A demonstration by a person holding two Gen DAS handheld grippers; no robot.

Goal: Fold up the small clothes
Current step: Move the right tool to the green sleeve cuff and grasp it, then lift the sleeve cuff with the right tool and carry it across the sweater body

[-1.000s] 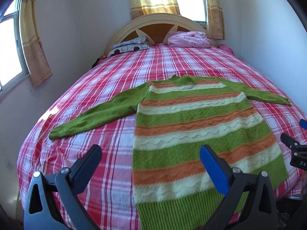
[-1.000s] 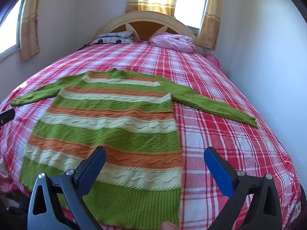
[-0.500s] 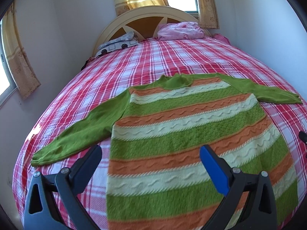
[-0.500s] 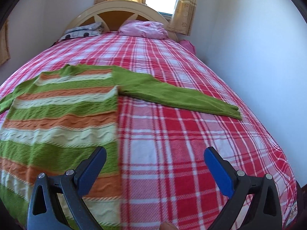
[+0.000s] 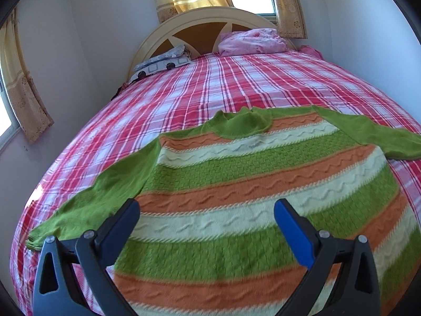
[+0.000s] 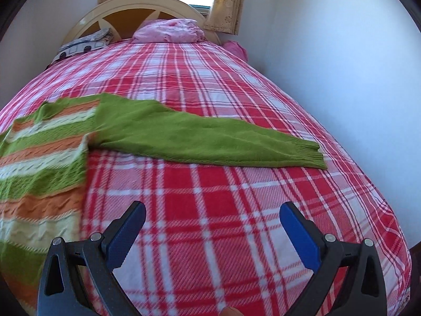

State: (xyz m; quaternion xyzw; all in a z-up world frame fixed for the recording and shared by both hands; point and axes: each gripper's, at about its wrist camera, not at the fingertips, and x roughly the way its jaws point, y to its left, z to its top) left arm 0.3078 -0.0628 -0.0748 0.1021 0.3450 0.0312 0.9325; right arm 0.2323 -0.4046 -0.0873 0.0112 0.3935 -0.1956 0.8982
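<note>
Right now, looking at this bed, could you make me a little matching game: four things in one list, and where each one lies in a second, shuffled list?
Things:
1. striped sweater
2. pink pillow
3. patterned grey pillow
4. sweater's right sleeve

Places:
A. against the headboard, on the left as seen
B. stretched out sideways over the plaid cover, ahead of the right gripper
C. spread flat beneath the left gripper
D. against the headboard, on the right as seen

Pairs: 1-C, 2-D, 3-A, 4-B
</note>
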